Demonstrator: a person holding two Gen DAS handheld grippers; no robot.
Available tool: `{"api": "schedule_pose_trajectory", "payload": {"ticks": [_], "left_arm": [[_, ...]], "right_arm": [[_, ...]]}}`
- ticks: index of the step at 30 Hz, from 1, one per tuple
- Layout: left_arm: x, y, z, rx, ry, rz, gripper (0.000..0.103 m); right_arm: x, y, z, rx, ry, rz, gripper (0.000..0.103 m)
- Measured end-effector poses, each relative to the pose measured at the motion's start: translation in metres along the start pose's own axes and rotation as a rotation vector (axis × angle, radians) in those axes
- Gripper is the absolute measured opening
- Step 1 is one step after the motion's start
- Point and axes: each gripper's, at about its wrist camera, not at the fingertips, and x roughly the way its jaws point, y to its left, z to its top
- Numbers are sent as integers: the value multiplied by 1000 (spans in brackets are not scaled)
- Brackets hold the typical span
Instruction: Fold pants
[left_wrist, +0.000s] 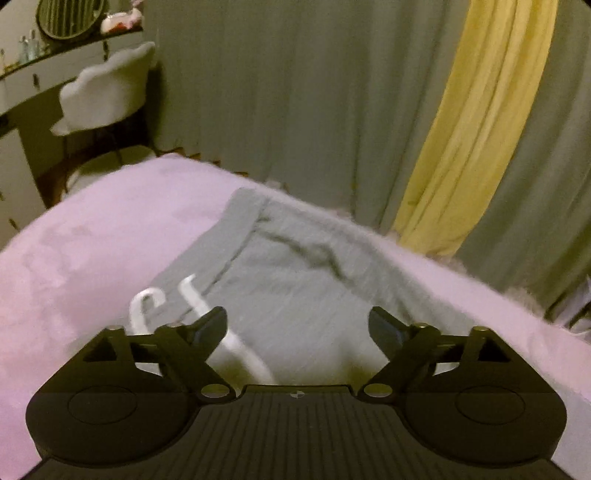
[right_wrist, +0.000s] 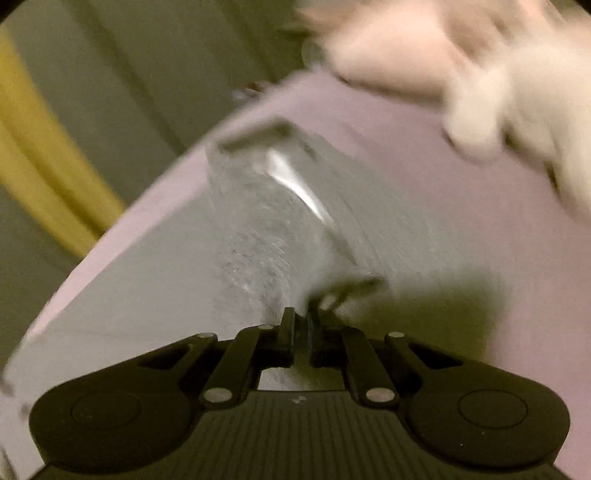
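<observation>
The grey pants (left_wrist: 295, 266) lay on the pink bed (left_wrist: 92, 258). The left claw (left_wrist: 297, 325) hung spread wide above them; the right claw (right_wrist: 302, 325) was clamped on their fabric.

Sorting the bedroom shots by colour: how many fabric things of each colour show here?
Grey: 2, the pants and the grey curtain
Yellow: 1, the yellow curtain
Pink: 1, the bed cover
White: 2, the chair and the fluffy white thing
Total: 6
</observation>
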Motion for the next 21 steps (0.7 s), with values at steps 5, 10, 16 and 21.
{"api": "schedule_pose_trajectory", "payload": {"ticks": [5,10,16,21], "left_arm": [[71,-46,40,27,73,53,97],[143,-68,46,-75,207,49,97],[197,-81,44,-27,269,162,88],[187,-70,41,-84,260,141,51]], "right_arm": [[15,3,-16,-6,-75,7,8],[27,10,-18,-75,-129,0,8],[34,3,-15,-56,-160,30,8],[33,3,-18,-61,-174,33,8]]}}
